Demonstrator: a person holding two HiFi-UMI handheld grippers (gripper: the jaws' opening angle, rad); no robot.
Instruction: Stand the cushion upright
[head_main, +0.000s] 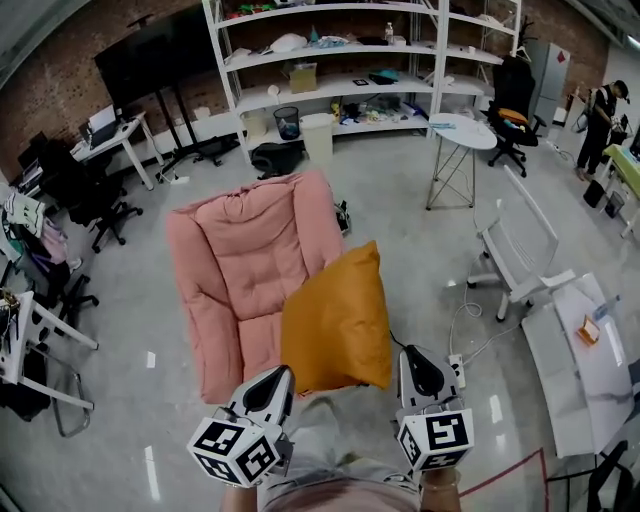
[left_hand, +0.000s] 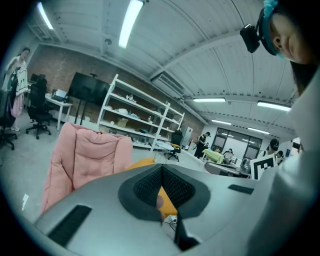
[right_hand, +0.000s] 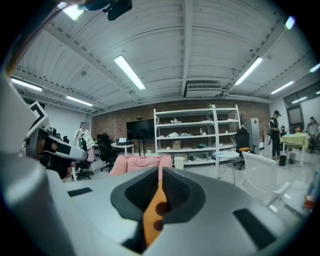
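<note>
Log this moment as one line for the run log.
left gripper: shut on cushion corner | right gripper: shut on other corner | cushion: held up in front of pink armchair

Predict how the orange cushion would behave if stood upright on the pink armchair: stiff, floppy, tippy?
Probably floppy: the orange cushion pinches thin in the left gripper and right gripper. Likely light: two edge pinches carry it. On the padded pink armchair it may slump unless leaned back.
</note>
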